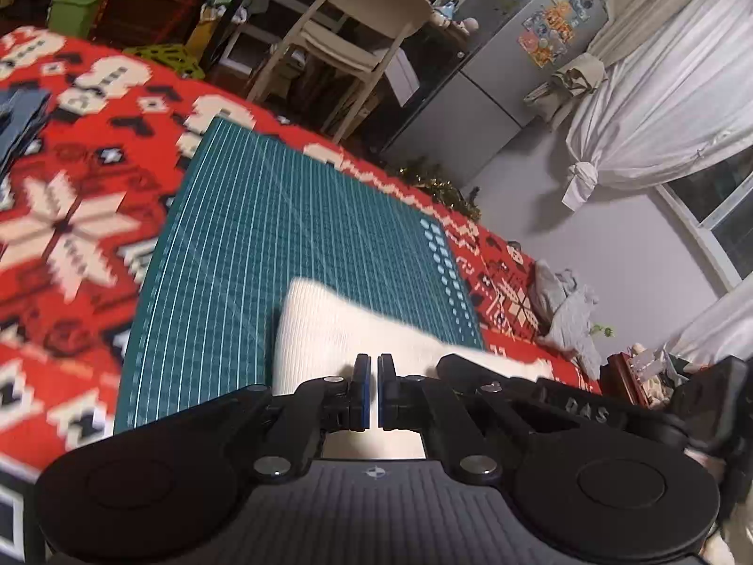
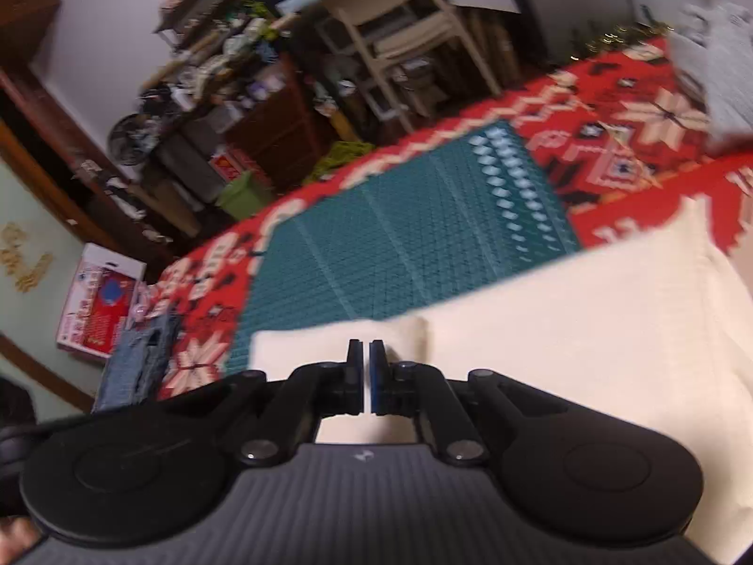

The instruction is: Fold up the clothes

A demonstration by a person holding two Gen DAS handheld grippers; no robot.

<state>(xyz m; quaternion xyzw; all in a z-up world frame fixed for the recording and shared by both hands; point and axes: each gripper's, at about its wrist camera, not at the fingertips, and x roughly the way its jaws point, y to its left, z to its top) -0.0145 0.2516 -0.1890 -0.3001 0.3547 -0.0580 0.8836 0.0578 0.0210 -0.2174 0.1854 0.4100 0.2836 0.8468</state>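
Left wrist view: the left hand-held gripper (image 1: 375,388) is pinched on a cream garment (image 1: 324,325) over the green mat (image 1: 263,216). Right wrist view: the right hand-held gripper (image 2: 365,376) is clamped on the same cloth's edge. Seemingly mid-fold; next, both must travel together.

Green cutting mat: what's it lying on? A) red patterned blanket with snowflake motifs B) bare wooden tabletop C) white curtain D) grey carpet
A: the green cutting mat lies flat on the red patterned blanket, whose red shows past its left, far and right edges in both wrist views, with the white garment over the mat's near edge.
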